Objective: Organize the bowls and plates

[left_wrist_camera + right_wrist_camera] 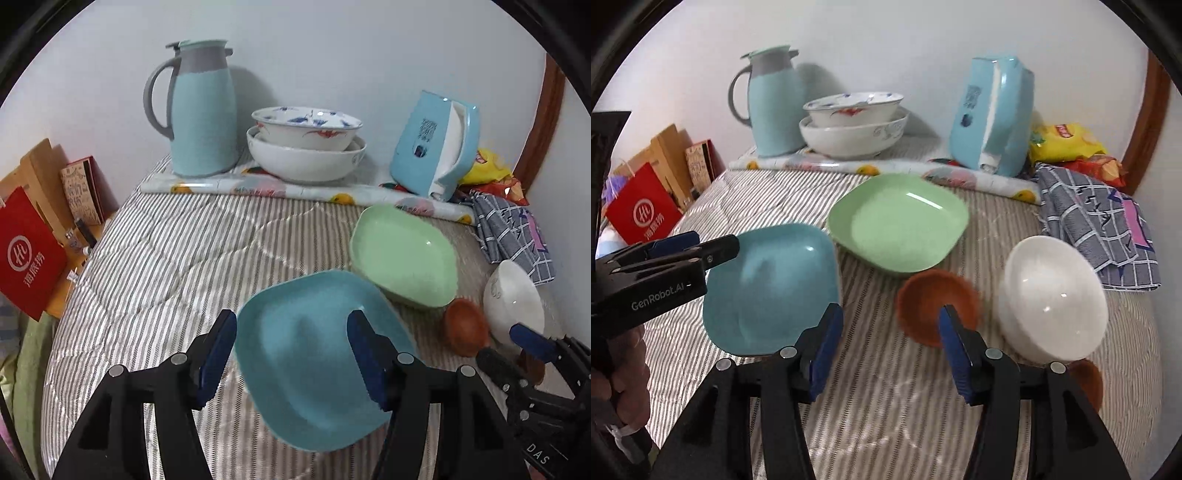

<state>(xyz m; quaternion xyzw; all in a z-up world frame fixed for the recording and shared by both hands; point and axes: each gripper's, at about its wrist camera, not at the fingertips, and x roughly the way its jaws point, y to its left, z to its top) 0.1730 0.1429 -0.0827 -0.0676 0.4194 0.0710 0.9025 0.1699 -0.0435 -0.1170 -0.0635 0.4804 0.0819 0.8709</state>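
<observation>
Both claws hover spread and empty above the striped bed: left claw [291,354] over the blue plate [314,354], right claw [888,350] near the brown bowl [934,302], with green plate [897,221] and white bowl [1052,295] lying separately, apparently awaiting stacking

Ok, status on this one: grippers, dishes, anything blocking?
Left gripper and right gripper open, empty. Blue plate, green plate, white bowl unstacked. Nothing blocking.

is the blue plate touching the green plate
Apart. The right wrist view shows a strip of striped cloth between the blue plate and the green plate.
</observation>
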